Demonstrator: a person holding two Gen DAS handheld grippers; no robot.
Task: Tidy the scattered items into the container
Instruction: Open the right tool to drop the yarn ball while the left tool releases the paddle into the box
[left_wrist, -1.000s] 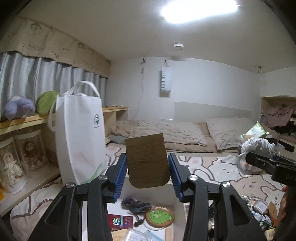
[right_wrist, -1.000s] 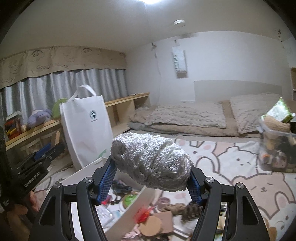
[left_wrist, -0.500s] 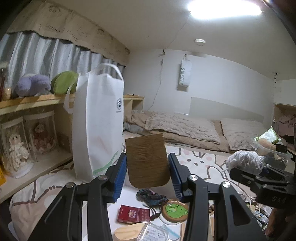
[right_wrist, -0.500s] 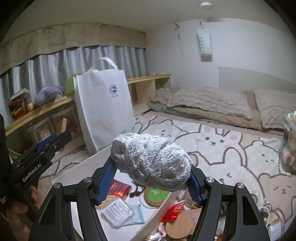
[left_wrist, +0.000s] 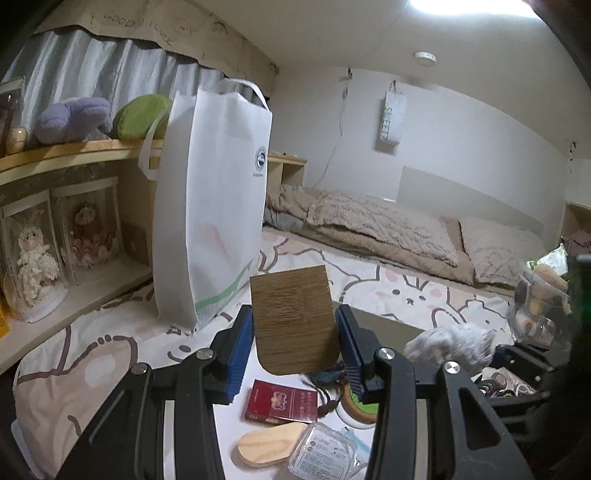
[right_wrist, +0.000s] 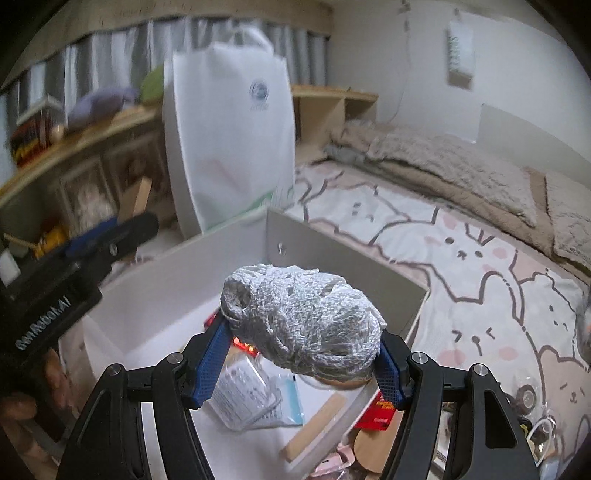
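Moved since a second ago: both grippers are brought lower and closer over the white box (right_wrist: 343, 254), so its inside is now seen far better than before; the grips themselves are unchanged.
Left gripper (left_wrist: 295, 343): clamped on one brown wooden card (left_wrist: 293, 321), which is held upright between the two blue pads and over the box.
Right gripper (right_wrist: 301, 363): clamped on one grey-white mesh bundle (right_wrist: 303, 325), held above the open box; the same bundle is also seen off to the right in the left wrist view.
Box contents, counted: one red packet (left_wrist: 282, 400), one pale wooden oval (left_wrist: 269, 445), one clear plastic case (left_wrist: 325, 452), one round green coaster (left_wrist: 360, 404), one dark beaded cord (left_wrist: 327, 376). Anything more is hidden by the fingers, tbh.
Outside the box: one red wrapper (right_wrist: 376, 415) is seen just past the near rim, with small clutter on the bunny-print blanket (right_wrist: 480, 266) that is too blurred to count.
Behind the box: one white tote bag (left_wrist: 214, 206) is stood upright beside the wooden shelf (left_wrist: 74, 155).
On the shelf: two plush toys are seen, one purple (left_wrist: 74, 118) and one green (left_wrist: 142, 116); two boxed dolls (left_wrist: 62, 243) are kept underneath.
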